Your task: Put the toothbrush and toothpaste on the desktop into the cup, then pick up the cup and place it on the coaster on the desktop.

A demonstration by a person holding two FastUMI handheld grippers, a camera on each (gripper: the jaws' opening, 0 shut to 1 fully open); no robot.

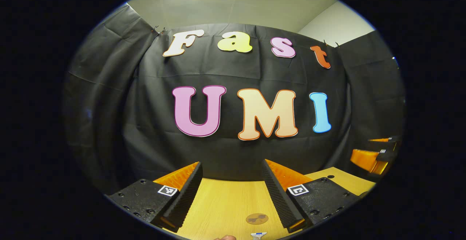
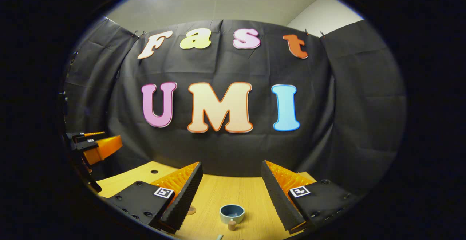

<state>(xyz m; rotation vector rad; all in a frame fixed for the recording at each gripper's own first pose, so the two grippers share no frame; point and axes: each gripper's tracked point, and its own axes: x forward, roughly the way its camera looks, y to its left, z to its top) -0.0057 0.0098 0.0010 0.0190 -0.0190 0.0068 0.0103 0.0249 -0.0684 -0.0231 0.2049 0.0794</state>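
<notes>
**A:** How much room is on the light wooden desktop (image 2: pixel 251 196)?

**B:** Lots. In the right gripper view its far edge meets the black cloth wall (image 2: pixel 225 152) at 12 o'clock. Bare wood lies all around the things on it.

**A:** Where is the cup?

**B:** The small round blue-grey cup (image 2: pixel 232 213) stands upright near 6 o'clock, its mouth open to the top. A little brown stub (image 2: pixel 231 225) stands just under it. I cannot tell what that is.

**A:** And the coaster?

**B:** In the left gripper view the flat round brown coaster (image 1: pixel 257 218) lies at 6 o'clock. A white and blue tip (image 1: pixel 258 235) peeks in below it, too small to tell.

**A:** The fingers?

**B:** The left gripper (image 1: pixel 230 181) is spread wide and holds nothing. The right gripper (image 2: pixel 230 181) is spread wide too, up over the desk, touching nothing.
</notes>
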